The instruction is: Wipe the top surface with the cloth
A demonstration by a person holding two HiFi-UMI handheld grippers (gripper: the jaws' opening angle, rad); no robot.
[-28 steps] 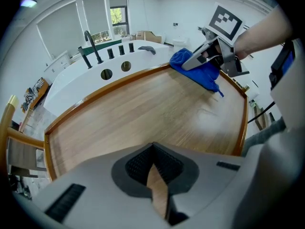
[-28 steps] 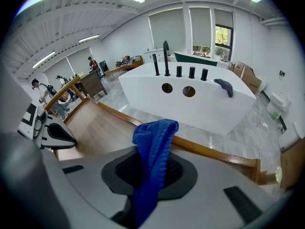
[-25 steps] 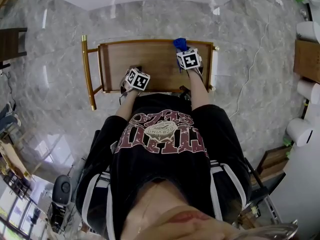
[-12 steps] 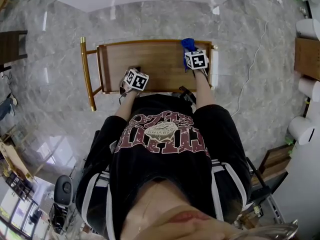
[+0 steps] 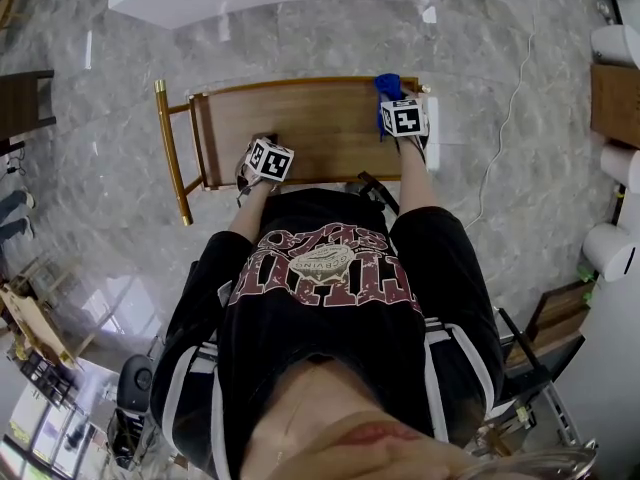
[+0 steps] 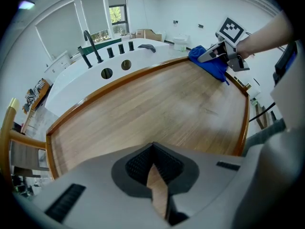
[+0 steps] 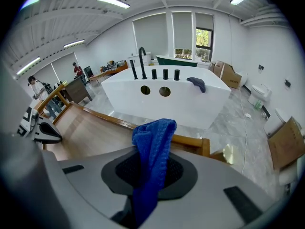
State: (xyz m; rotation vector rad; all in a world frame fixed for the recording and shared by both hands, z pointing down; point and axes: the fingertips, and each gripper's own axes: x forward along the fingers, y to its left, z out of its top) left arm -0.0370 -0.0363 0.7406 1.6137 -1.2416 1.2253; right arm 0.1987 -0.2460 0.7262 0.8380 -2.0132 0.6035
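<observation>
Here we are over the table, a wooden top with a raised rim all round. The right tongs are out at the far right corner, pinching the cloth firmly between them. The blue fold sticks up out of the tongs and flops forward, its tip over the far rim in the right gripper view. The left gripper view gives it side-on: the cloth bunches under the right tongs and sits down on the wood, tight into that corner, with the marker cube riding above it. The left tongs are at the near edge, left of middle and well apart from the cloth. They are pressed together at the tips and hold nothing, with just a thin wedge of wood grain showing through behind the tips. They're low over the top, but whether they touch it I cannot tell. A pale sheen lies across the middle of the wood. Beyond the far rim stands a white tub with a row of black taps on its deck, and a dark object lies beside them, too small to make out. A gold handle runs down the table's left end, there's grey marble floor all round, and a cardboard box lies off to the right.
</observation>
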